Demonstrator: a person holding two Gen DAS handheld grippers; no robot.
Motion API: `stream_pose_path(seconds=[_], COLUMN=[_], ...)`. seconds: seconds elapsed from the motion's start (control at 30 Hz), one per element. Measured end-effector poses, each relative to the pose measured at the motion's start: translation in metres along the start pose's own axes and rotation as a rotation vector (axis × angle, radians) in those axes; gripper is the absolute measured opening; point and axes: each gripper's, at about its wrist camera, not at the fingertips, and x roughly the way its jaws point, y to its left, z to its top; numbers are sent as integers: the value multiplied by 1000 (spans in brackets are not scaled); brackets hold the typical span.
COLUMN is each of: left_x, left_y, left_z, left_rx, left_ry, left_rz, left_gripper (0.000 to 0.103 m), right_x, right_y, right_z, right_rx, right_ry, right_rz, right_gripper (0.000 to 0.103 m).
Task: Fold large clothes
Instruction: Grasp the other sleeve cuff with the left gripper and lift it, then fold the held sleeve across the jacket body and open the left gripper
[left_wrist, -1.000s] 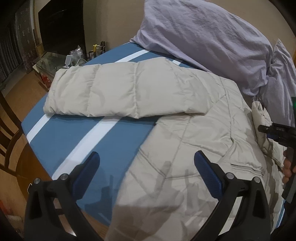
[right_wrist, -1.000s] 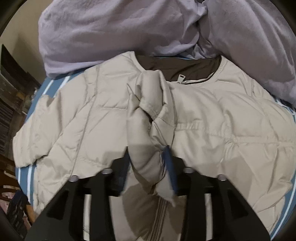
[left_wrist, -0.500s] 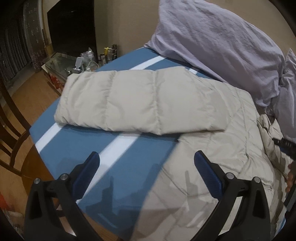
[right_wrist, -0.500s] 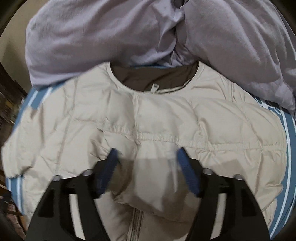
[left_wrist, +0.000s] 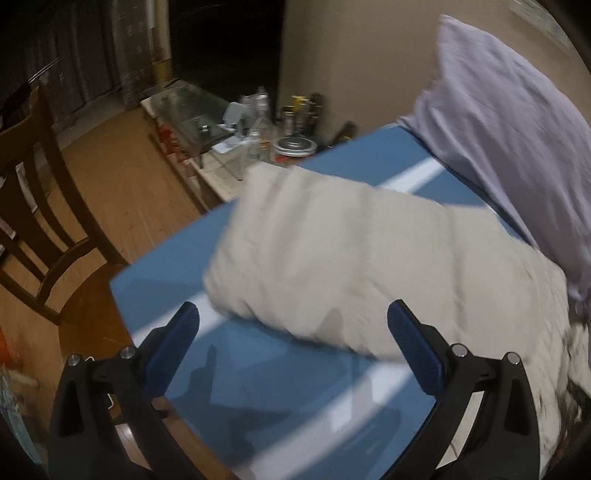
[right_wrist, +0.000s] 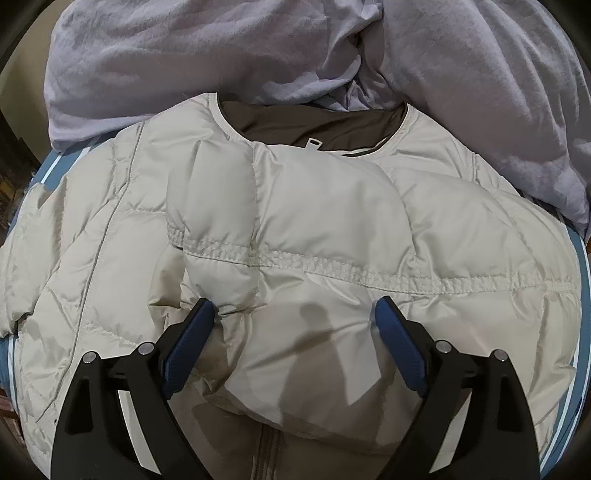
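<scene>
A cream quilted down jacket (right_wrist: 332, 229) lies face up on a blue striped sheet (left_wrist: 280, 384), its brown-lined collar toward the pillows. One sleeve (right_wrist: 236, 206) is folded across its chest. My right gripper (right_wrist: 295, 317) hovers low over that folded sleeve with its jaws opening; the padded fabric bulges between the blue pads without being pinched. In the left wrist view the other sleeve (left_wrist: 351, 258) stretches out over the sheet, blurred. My left gripper (left_wrist: 293, 325) is open just in front of that sleeve's cuff end, holding nothing.
Lilac pillows (right_wrist: 258, 55) are heaped behind the collar and show at the right as pillows (left_wrist: 517, 140). Beyond the bed's edge stand a wooden chair (left_wrist: 40, 206) and a low glass table (left_wrist: 199, 114) cluttered with bottles and jars on the wooden floor.
My right gripper let go of the bunched sleeve, spread its jaws and sank toward the jacket. My left gripper swung toward the outstretched sleeve's cuff, bringing chair and floor into view.
</scene>
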Motion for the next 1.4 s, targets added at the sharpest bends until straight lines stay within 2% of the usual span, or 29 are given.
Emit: stream_pose_path(seconds=[0.2,0.27,0.33,0.47,0.57,0.6,0.67,0.7,0.73,0.83,1.0,1.23,1.4], left_x=[33,44,50,48,48,49,49,49,48,40,13,-49,-90], left_y=[42,54,59,49,38,36,32,32,30,21,3,-58,-118], left_z=[20,21,20,18,17,17,17,17,17,19,30,51,55], left_rx=[-148,-203,-238,-218,-196,-190,-184,-187,-190,-168,-136,-24,83], left_ry=[68,102,127,119,119,118,118,121,123,106,46,-74,-116], left_rz=[-8,-34,-69,-91,-70,-66,-96,-112,-127,-118,-157,-304,-419], left_gripper=[101,95,84,74,71,67,50,37,30,22,20,20,20], right_x=[-5,-8,-10,-13,-15,-16,-18,-19,-20,-25,-36,-52,-63], right_y=[-1,-2,-3,-5,-6,-7,-8,-9,-10,-13,-17,-30,-50], right_z=[-4,-6,-8,-11,-13,-13,-14,-15,-16,-18,-31,-46,-52], right_rx=[-6,-7,-9,-11,-18,-20,-23,-25,-28,-45,-101,-114,-76], right_ry=[18,21,23,24,22,22,22,22,23,27,4,-31,-50], right_rz=[12,16,20,24,23,23,21,21,22,22,4,-8,-16], right_gripper=[91,91,91,91,91,91,91,91,91,91,91,91,91])
